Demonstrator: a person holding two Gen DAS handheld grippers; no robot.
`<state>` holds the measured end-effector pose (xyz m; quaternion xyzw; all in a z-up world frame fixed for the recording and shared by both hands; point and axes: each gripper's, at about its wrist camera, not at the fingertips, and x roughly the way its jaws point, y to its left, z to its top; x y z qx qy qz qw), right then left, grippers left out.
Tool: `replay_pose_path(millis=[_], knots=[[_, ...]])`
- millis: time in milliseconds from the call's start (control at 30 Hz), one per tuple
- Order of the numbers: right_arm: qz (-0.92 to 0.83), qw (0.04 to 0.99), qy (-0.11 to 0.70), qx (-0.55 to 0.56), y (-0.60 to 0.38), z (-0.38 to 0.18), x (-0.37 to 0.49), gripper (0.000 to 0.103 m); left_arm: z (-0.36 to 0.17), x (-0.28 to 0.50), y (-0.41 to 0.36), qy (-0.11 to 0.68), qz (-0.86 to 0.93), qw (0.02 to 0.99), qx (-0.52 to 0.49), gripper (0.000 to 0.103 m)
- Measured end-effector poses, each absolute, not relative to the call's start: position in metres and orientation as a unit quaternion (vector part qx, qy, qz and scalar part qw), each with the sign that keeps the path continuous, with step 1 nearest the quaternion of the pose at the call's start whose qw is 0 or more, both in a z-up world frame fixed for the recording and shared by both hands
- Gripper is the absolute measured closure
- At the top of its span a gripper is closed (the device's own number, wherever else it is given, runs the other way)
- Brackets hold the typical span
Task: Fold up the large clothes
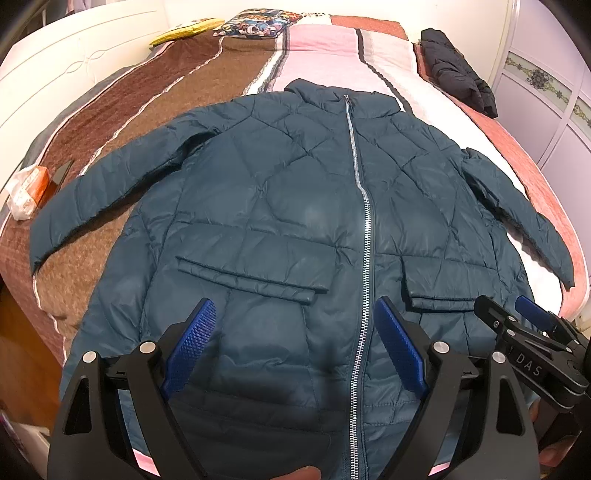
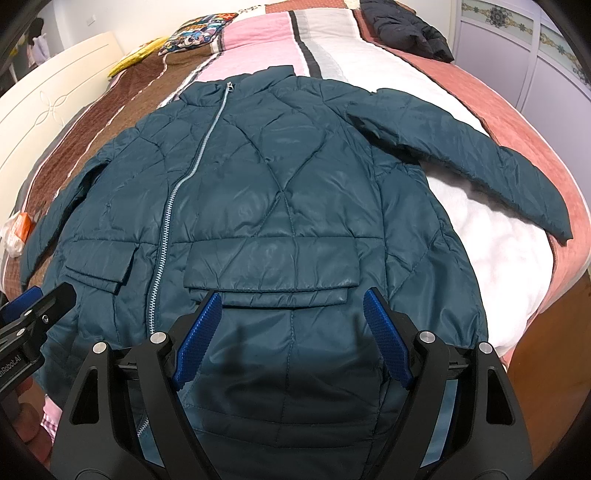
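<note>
A teal quilted puffer jacket [image 1: 288, 206] [image 2: 280, 184] lies face up and zipped on the bed, collar far from me, both sleeves spread out to the sides. My left gripper [image 1: 295, 321] hovers open over the hem, left of the silver zipper [image 1: 364, 229]. My right gripper [image 2: 291, 314] is open over the hem just below the right pocket flap [image 2: 269, 280]. Nothing sits between either pair of blue pads. The right gripper [image 1: 517, 314] also shows at the right edge of the left wrist view, and the left gripper [image 2: 29, 306] shows at the left edge of the right wrist view.
The bed carries a striped brown, pink and white cover [image 1: 321, 44]. A folded black jacket [image 1: 458, 74] lies at the far right. A patterned cushion [image 1: 255, 22] and a yellow item [image 1: 184, 31] sit by the headboard. An orange packet in plastic [image 1: 29, 188] lies at the left.
</note>
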<state>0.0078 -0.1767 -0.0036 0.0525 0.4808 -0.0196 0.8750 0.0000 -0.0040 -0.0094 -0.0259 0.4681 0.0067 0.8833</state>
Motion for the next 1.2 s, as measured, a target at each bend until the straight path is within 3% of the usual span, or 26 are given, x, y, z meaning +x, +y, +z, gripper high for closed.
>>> replay_pose_path(millis=[1200], knots=[[-0.019,0.871,0.487,0.065,-0.1811,-0.0112,0.0074,0.024,-0.0138,0.0028,-0.0053,0.484,0.003,0.875,-0.027,0.019]])
